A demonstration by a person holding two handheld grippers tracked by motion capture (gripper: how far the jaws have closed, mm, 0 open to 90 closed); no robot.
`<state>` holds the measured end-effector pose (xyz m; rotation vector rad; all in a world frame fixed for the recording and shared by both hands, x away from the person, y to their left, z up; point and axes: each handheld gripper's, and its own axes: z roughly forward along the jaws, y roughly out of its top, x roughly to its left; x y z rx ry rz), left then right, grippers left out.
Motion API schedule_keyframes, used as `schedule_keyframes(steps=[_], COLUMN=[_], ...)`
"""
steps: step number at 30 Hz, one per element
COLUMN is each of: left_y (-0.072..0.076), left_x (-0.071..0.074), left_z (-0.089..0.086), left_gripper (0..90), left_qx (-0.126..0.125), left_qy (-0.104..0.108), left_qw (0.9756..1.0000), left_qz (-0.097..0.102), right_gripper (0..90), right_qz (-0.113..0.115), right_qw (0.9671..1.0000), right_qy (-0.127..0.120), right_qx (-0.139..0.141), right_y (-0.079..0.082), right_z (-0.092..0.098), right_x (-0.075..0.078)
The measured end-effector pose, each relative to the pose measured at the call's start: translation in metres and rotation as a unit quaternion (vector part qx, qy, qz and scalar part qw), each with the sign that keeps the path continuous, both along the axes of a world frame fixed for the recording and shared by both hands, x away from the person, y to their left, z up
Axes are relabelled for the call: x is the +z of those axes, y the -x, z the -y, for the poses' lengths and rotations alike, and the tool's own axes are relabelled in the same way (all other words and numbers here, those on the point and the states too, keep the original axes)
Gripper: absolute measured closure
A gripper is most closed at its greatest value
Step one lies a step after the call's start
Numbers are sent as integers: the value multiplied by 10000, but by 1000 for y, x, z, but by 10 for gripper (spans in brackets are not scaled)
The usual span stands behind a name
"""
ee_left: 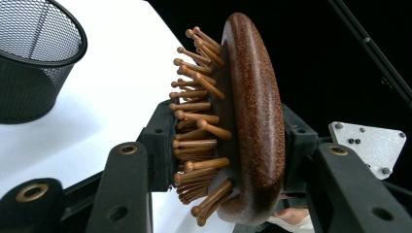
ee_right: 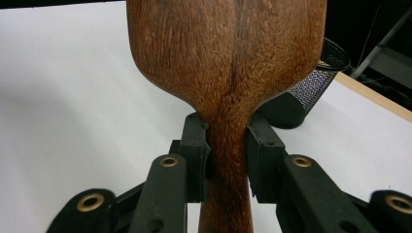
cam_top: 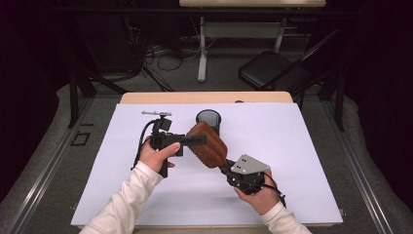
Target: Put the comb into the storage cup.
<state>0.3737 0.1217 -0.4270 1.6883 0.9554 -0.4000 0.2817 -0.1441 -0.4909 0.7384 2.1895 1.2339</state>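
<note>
A brown wooden hairbrush is held up over the white sheet, between both grippers. My left gripper reaches in from the left and is shut on the brush head. In the left gripper view, one pad presses the wooden bristles and the other the smooth back of the hairbrush, with the left gripper level across it. My right gripper comes from the lower right and is shut on the handle. In the right gripper view, the right gripper clamps the narrow neck of the hairbrush.
A black mesh cup stands upright just behind the brush, also seen as the mesh cup and the mesh cup. A small grey tool lies at the back left of the sheet. A folding chair stands beyond the table.
</note>
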Motion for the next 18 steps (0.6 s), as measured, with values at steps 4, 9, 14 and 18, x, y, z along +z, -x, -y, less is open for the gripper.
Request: schedule_keyframes(steps=[4,9,14,18], left_y=[-3,-5,-8,-9], left_x=[1,2,3,4], left_z=[0,2,3,5], left_gripper=[521,522,522,523], left_qx=[-2,11,5,12], left_qy=[-27,-54,-54,-85], left_qw=[9999,9998,9997,9997], left_qz=[-108,-181,-234,-236], right_gripper=[721,721,719,711], right_qz=[-52,-116,-153,-209], right_qw=[10000,9998,9997,9996], right_qy=[-62,-130,-162,-177], right_qx=[12,4,-20,-36], right_y=[-1,-2,-3,-4], right_z=[0,1,2,2], right_x=[0,0,1,0])
